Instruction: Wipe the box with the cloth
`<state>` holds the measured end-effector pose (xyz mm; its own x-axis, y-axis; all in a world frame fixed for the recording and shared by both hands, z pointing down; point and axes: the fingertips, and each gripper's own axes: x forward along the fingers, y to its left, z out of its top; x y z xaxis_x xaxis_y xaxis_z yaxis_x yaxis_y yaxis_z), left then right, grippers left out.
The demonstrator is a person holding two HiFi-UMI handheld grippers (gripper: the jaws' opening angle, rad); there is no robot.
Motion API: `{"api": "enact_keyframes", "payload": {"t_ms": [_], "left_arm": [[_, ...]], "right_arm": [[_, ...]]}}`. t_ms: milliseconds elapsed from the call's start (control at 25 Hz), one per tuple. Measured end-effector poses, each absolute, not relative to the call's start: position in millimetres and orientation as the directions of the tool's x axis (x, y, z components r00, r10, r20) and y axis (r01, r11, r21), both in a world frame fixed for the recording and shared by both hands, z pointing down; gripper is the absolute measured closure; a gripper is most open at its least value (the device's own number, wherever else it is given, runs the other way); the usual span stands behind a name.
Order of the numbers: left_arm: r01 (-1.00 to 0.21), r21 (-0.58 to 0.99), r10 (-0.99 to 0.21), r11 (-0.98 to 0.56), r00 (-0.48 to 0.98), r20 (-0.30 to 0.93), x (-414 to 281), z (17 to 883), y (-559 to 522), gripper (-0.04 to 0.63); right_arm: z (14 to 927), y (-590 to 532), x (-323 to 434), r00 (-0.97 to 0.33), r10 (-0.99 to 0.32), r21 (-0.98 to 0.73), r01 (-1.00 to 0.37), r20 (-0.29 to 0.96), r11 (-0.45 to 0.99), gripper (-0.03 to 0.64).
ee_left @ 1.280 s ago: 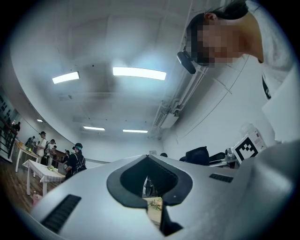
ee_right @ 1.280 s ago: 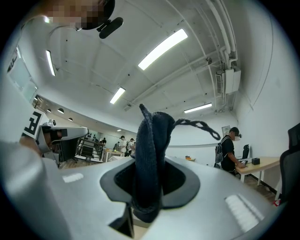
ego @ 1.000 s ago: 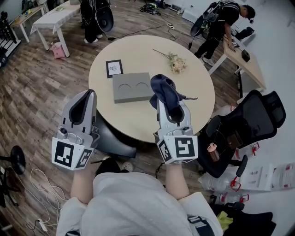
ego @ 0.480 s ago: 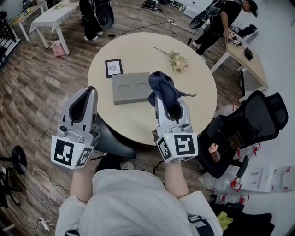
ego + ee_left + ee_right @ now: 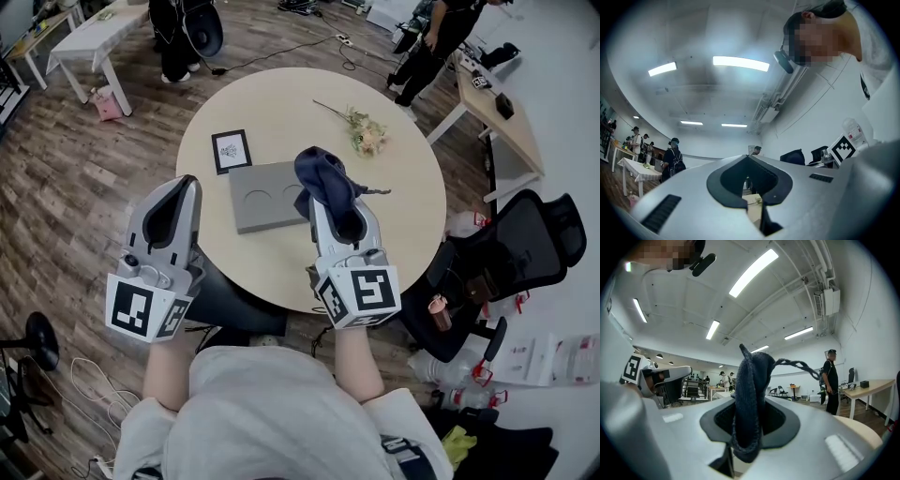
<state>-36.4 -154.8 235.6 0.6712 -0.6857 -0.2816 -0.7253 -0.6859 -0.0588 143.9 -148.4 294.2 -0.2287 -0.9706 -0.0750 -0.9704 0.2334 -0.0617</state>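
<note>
- From the head view, the cloth is a dark blue, bunched wad standing up out of the right gripper. It is held over the right end of the grey box, though I cannot tell whether it touches the box.
- The box lies flat near the middle of the round worktop. It looks stiff and hard-topped, with two shallow round dents in the top that a wipe would need to dip into. It also looks light enough to slide under a push, so pressing down on one corner would steady it.
- The left gripper hangs by the worktop's near-left rim, well apart from the box and carrying nothing.
- A small framed picture stands just beside the box's far-left corner, so strokes that way have little room. A flower sprig lies apart at the far right. The near and right sides of the worktop are bare.
- In the left gripper view, the left gripper has its jaws drawn together to a thin slit, with nothing between them.
- In the right gripper view, the right gripper is pinching the cloth at a fold. It is a soft, floppy knit with a loose frayed strand trailing right, which could snag or drag.
</note>
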Motion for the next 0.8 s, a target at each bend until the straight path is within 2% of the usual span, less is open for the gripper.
{"api": "enact_keyframes", "payload": {"t_ms": [440,800], "left_arm": [[-0.693,-0.013,-0.675,-0.721,0.706,-0.216,-59,265,-230,0.588],[-0.687,0.020,-0.680,-0.726,0.714,-0.164,-79,293,-268,0.588]], "right_arm": [[352,-231,112,-0.236,-0.962,-0.143,-0.966,0.138,0.216,0.509],[422,-276,78,-0.280,-0.902,-0.176,-0.956,0.329,0.233,0.503]]}}
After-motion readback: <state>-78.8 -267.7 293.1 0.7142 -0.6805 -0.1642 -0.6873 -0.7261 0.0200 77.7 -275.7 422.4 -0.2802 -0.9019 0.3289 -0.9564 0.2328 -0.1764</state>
